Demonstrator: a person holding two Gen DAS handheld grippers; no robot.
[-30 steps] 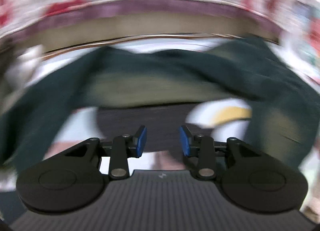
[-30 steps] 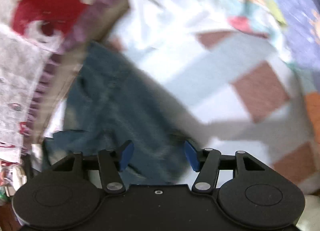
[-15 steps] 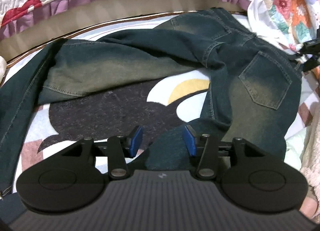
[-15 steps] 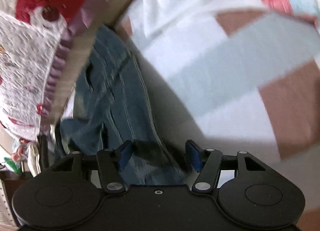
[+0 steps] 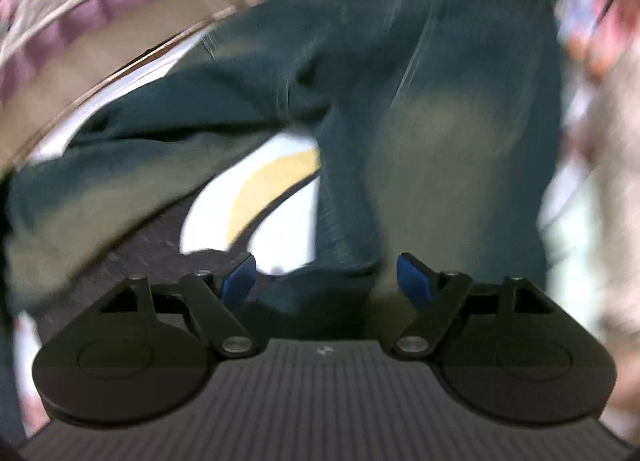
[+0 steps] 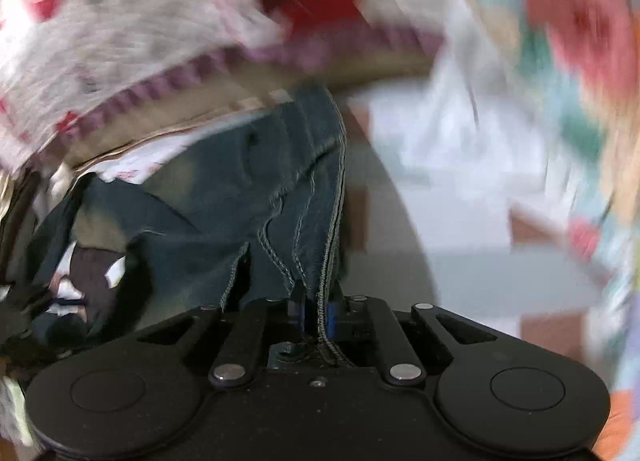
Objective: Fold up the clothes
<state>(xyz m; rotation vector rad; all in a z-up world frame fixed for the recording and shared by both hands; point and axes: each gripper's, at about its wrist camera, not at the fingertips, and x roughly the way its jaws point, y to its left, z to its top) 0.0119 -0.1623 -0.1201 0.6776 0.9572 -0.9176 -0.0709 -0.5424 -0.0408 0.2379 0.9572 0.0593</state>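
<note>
While its two blue pads were pressed together on a stitched seam edge of the jeans (image 6: pixel 280 189), the right gripper (image 6: pixel 316 315) held that denim bunched just ahead of its fingers, probably to lift or drag that side for a fold. The left gripper (image 5: pixel 326 279) stood wide apart with nothing between its pads, a dark fold of the jeans (image 5: pixel 440 133) lying just in front and their legs splayed unfolded beyond it, over the patterned bedcover (image 5: pixel 272 189) toward the quilt's purple frill (image 5: pixel 80 17) farthest off.
</note>
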